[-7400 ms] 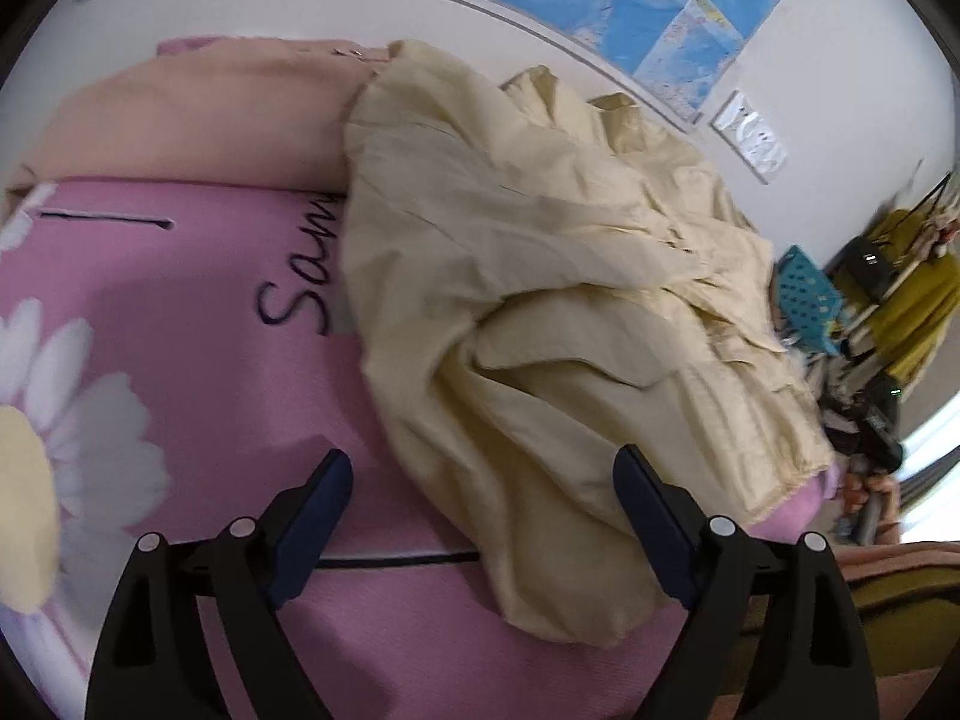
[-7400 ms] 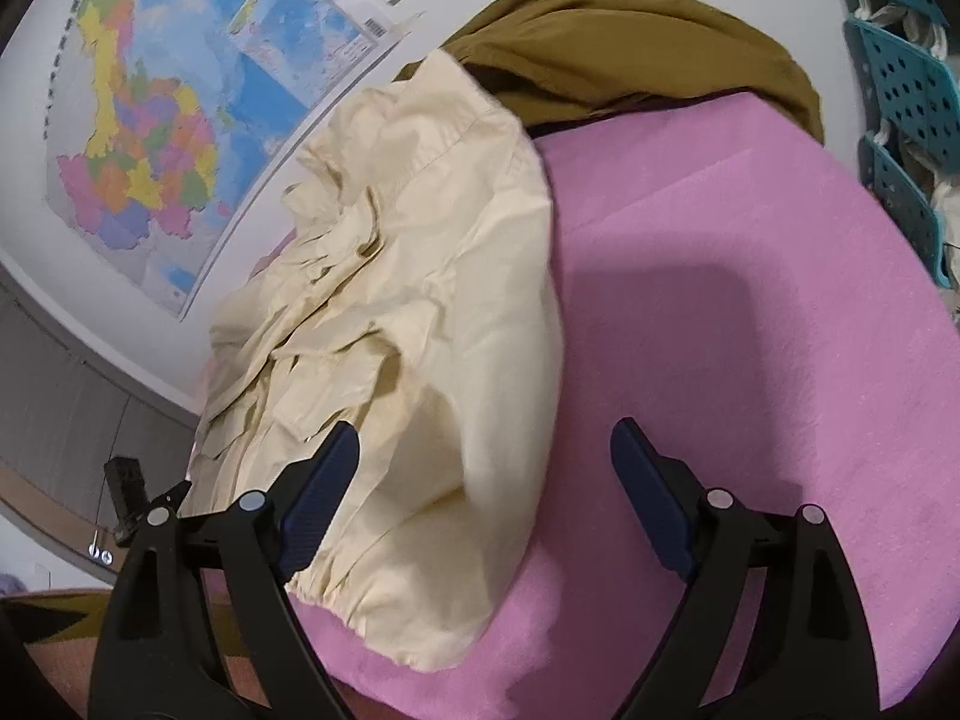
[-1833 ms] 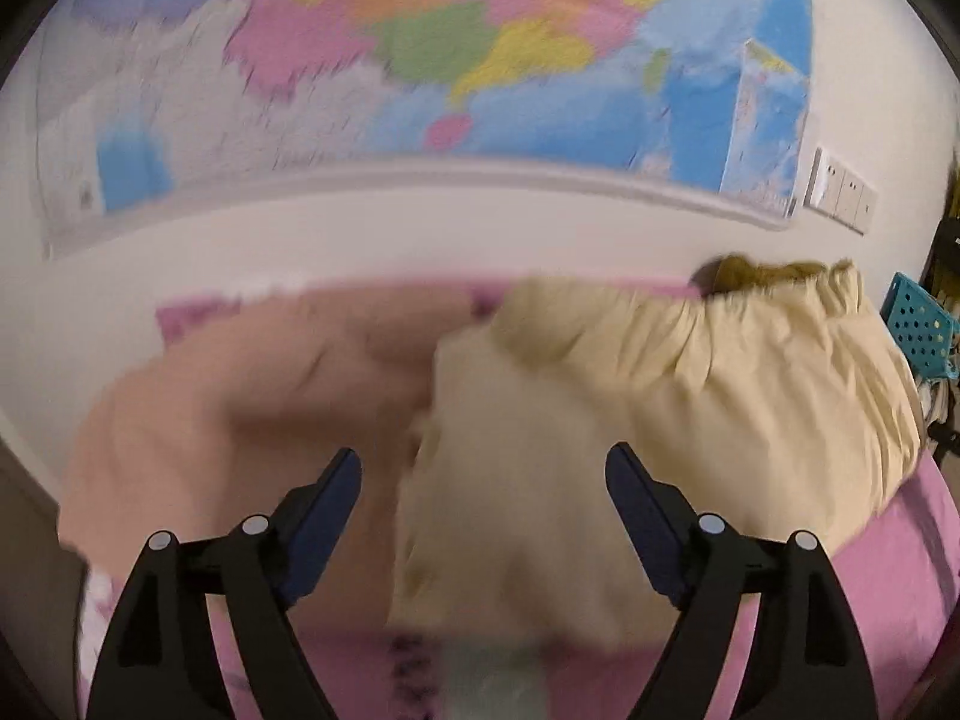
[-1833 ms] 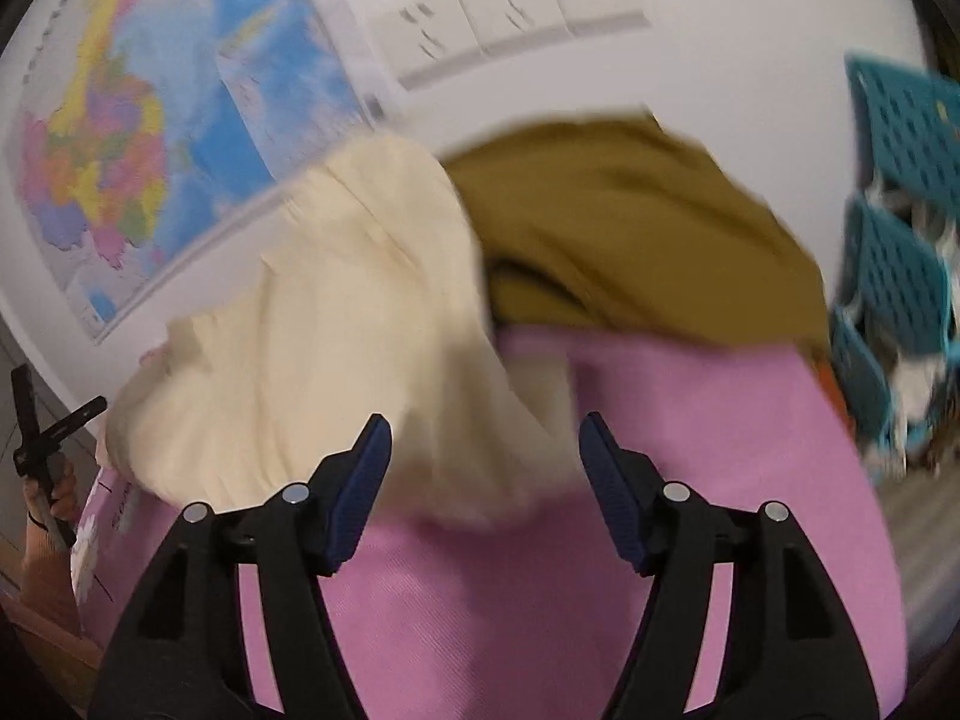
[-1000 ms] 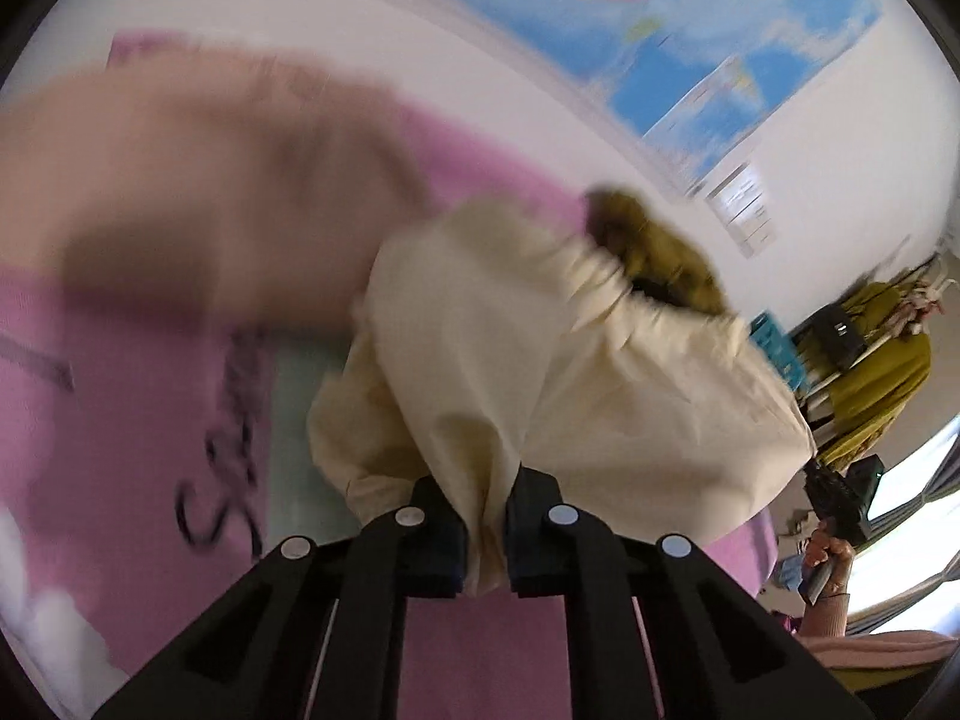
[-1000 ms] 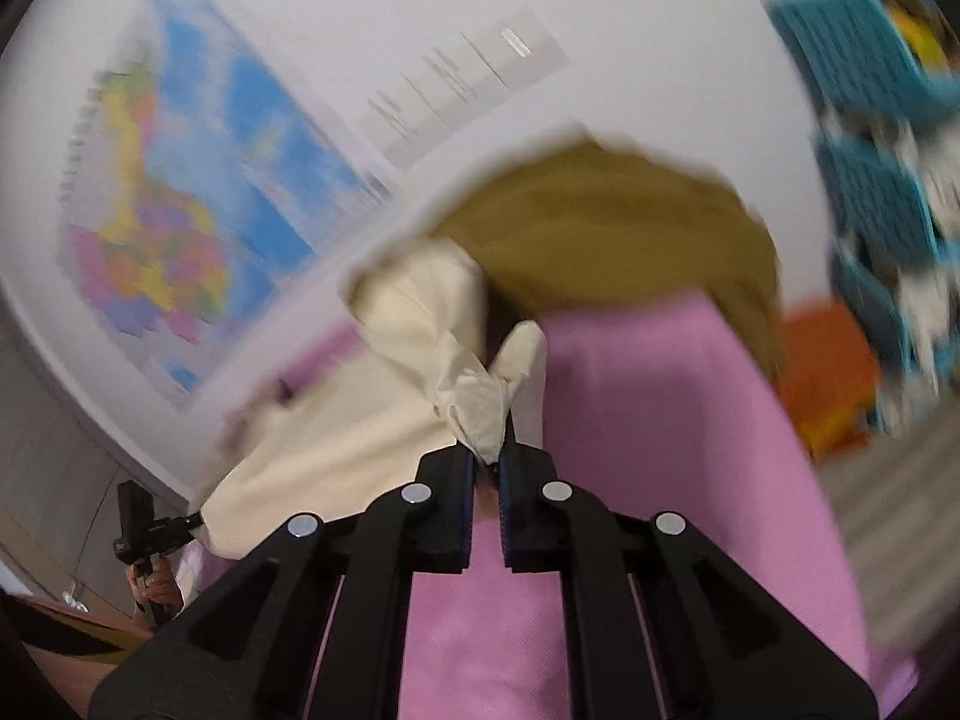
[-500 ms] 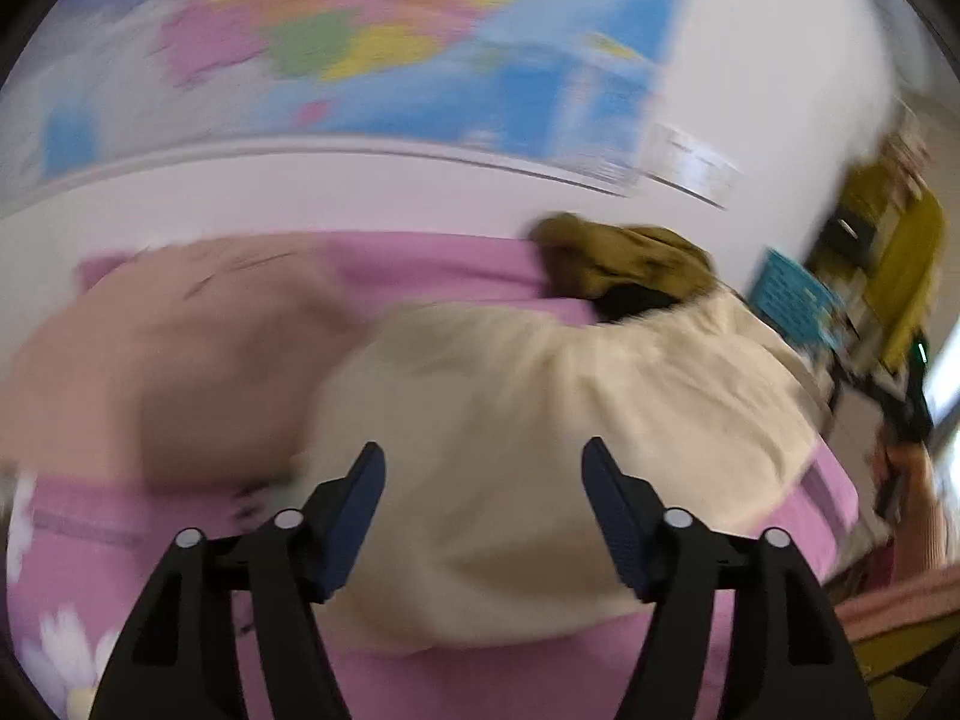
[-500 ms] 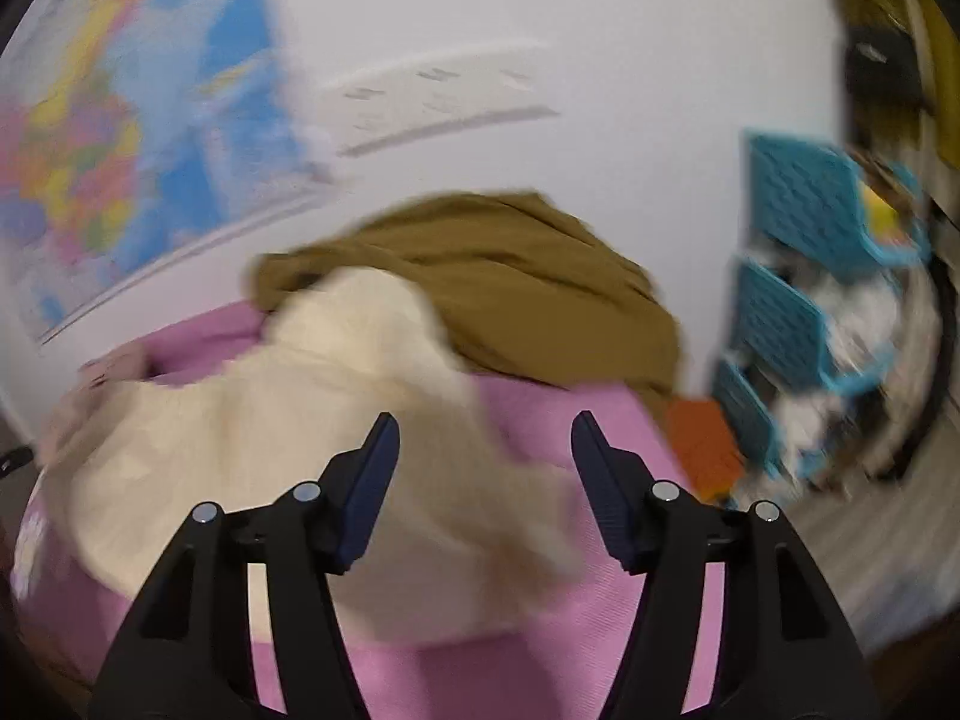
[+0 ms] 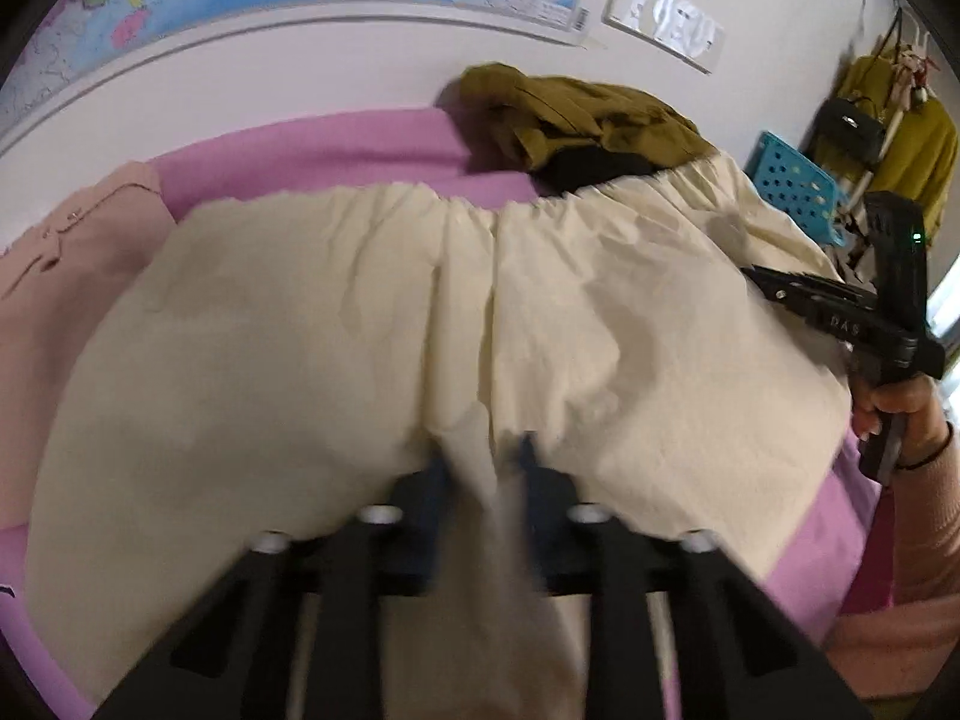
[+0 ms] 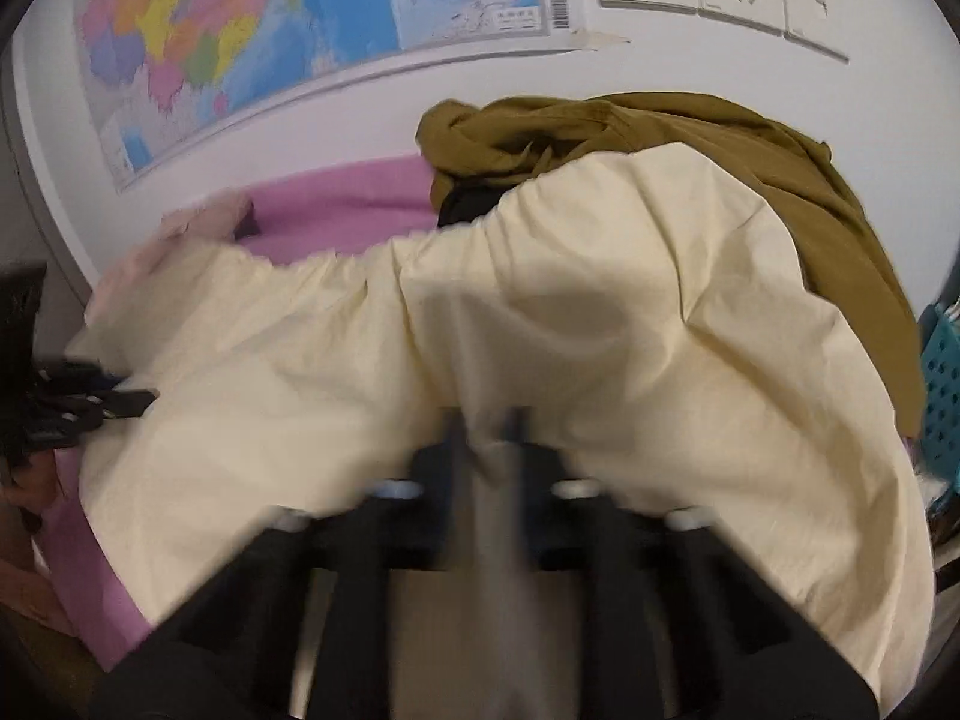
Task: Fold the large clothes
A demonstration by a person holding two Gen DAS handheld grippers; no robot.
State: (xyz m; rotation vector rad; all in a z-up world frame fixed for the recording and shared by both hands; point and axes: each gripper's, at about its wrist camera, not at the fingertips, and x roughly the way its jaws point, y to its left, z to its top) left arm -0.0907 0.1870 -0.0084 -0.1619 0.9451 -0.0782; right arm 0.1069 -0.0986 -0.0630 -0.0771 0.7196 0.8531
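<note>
Grippers are both pinching the near hem of the cream garment (image 9: 372, 324): left gripper (image 9: 480, 468) and right gripper (image 10: 487, 426) having just been closing on folds at six o'clock. Garment is spreading across the pink blanket (image 9: 336, 147), waistband toward twelve. Judging by this, keeping even tension and lifting together should be preventing a crooked fold.

Cream garment (image 9: 336, 330), spread flat, wrinkled
</note>
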